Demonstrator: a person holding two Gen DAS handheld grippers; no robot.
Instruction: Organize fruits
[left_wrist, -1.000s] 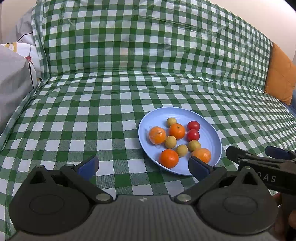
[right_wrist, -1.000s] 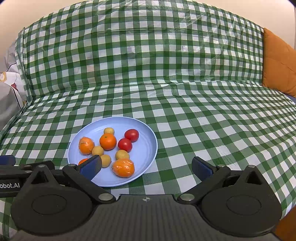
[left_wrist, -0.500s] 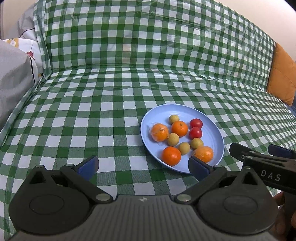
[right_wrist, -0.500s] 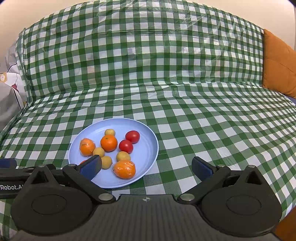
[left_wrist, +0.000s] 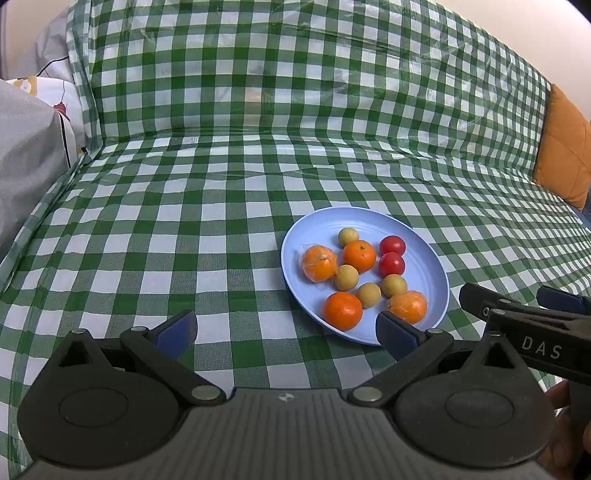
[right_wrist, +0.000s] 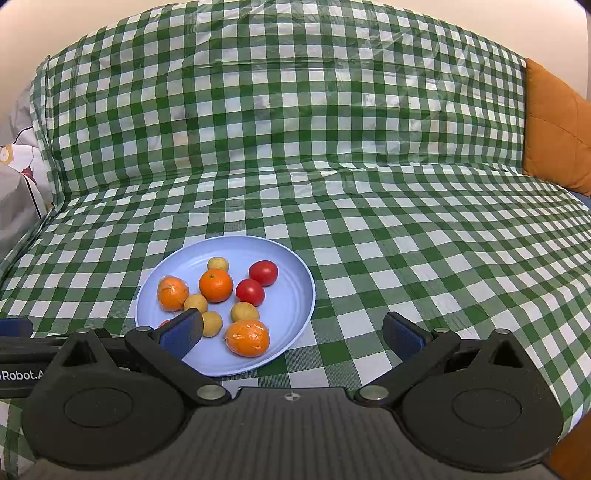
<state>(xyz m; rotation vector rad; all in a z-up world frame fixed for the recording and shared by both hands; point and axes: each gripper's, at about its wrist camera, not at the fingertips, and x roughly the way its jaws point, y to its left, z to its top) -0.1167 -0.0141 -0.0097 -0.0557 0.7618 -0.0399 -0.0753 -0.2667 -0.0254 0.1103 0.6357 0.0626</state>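
Fruits all sit mixed on the blue plate (left_wrist: 436, 273), lower centre-right of frame, oranges (left_wrist: 359, 255), tomatoes (left_wrist: 392, 244) and small yellow ones (left_wrist: 346, 277) unsorted, while left gripper (left_wrist: 284, 328) and right gripper (right_wrist: 291, 332) fingers hover spread and empty.

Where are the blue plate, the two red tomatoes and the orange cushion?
blue plate (right_wrist: 291, 306), right wrist view, bare inner surface.
red tomatoes (right_wrist: 263, 272), right wrist view, middle of the farther one.
orange cushion (right_wrist: 554, 125), right wrist view, its front face.

Both grippers — left gripper (left_wrist: 284, 328), right gripper (right_wrist: 293, 332) — wide, empty
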